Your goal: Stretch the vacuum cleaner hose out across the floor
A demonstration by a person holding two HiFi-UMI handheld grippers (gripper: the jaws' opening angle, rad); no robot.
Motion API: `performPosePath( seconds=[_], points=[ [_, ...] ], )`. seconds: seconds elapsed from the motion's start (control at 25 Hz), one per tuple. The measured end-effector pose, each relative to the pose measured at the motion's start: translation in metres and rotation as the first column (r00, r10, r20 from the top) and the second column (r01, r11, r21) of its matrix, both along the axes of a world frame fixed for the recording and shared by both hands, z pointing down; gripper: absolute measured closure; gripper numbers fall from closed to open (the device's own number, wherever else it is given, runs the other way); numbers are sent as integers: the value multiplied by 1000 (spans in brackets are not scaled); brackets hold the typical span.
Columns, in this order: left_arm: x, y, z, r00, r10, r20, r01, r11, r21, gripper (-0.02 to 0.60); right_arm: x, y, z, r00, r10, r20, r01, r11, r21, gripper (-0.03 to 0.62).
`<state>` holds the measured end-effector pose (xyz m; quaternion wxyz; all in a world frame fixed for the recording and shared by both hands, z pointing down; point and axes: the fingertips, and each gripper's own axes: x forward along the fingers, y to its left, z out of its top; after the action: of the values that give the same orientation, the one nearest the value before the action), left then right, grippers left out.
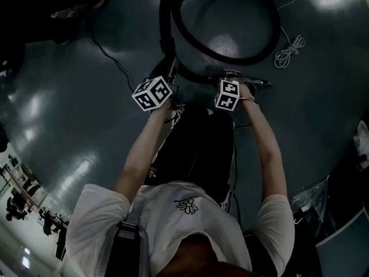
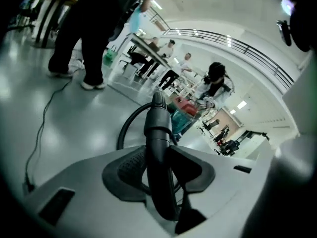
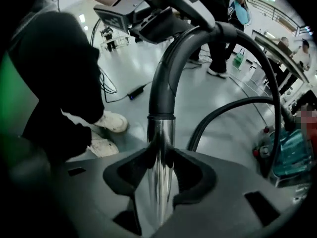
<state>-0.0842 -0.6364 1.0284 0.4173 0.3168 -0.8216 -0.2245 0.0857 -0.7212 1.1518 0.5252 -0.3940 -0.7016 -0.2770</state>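
Looping forward past a coiled cord [image 1: 288, 53], the hose [image 2: 159, 133] is clamped by left gripper [image 2: 159, 170], its chrome tube [image 3: 161, 142] by right gripper [image 3: 161, 175].

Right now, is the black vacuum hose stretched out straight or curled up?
Curled up. In the head view, the black ribbed vacuum hose bends round in one big loop on the shiny grey floor.

Bare floor [image 1: 69, 114] lies open leftward; hose loop [image 1: 168, 16] and, seemingly, a coiled cord [image 1: 290, 52] block ahead.
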Motion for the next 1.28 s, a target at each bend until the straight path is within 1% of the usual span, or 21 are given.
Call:
performPosePath(
  seconds=[0.08,0.12,0.2,0.28,0.4,0.48,0.56,0.6,0.64,0.68,0.72,0.8,0.84,0.88,0.92,0.96,1.0,1.04,1.12,1.2,1.28],
  points=[
    [-1,-5,-85,995,64,72,-65,998,1,423,-1,24,-66,998,59,-4,-59,998,-29,418],
    [0,-12,-127,989,104,108,-105,994,1,426,-1,35,-101,995,100,-11,-101,994,-52,419],
    [8,-30,-212,963,198,180,-201,980,-5,431,3,57,-171,978,204,-30,-206,971,-123,419],
    [20,-46,-290,932,276,232,-283,959,-6,436,8,81,-243,947,317,-49,-320,924,-208,419],
    [40,-60,-383,905,320,279,-343,939,36,449,15,108,-339,890,452,-61,-446,833,-329,419],
    [50,-67,-432,886,333,324,-371,926,62,455,17,118,-390,858,511,-47,-487,781,-391,419],
    [62,-70,-476,855,356,378,-414,907,83,459,19,126,-433,831,556,-22,-506,738,-447,419],
    [69,-70,-497,838,369,403,-440,893,96,458,20,129,-453,817,577,-9,-512,717,-473,419],
    [75,-69,-518,817,387,428,-471,876,106,463,20,132,-472,801,599,6,-517,696,-498,419],
    [81,-69,-539,789,411,456,-506,856,103,463,17,132,-491,782,623,23,-521,675,-522,419],
    [85,-70,-557,753,441,489,-542,837,80,463,11,129,-509,761,647,42,-525,653,-546,419],
    [91,-74,-585,665,491,563,-588,809,-11,463,-5,117,-543,716,695,68,-529,603,-598,419],
    [92,-75,-596,622,504,599,-593,803,-59,463,-14,111,-558,692,718,75,-528,574,-626,419],
    [91,-74,-607,585,509,631,-590,801,-99,463,-22,105,-571,668,740,79,-527,545,-652,419],
    [90,-70,-617,558,506,658,-579,805,-128,462,-29,100,-583,645,760,79,-526,516,-676,419],
    [88,-62,-625,542,496,678,-563,814,-146,462,-33,96,-593,625,777,74,-526,489,-696,419],
    [86,-53,-631,536,483,692,-544,825,-155,462,-36,93,-602,606,792,66,-528,464,-711,419],
    [84,-43,-636,536,470,701,-527,835,-158,462,-37,89,-610,588,807,60,-530,441,-724,419],
    [84,-24,-635,548,459,699,-509,846,-157,462,-37,78,-624,550,833,56,-535,402,-743,419],
    [88,-10,-623,572,472,670,-512,844,-158,461,-35,66,-635,510,858,63,-538,376,-754,419],
    [96,1,-609,587,498,638,-521,836,-173,460,-33,54,-645,477,875,79,-539,363,-760,419]
  ],
)
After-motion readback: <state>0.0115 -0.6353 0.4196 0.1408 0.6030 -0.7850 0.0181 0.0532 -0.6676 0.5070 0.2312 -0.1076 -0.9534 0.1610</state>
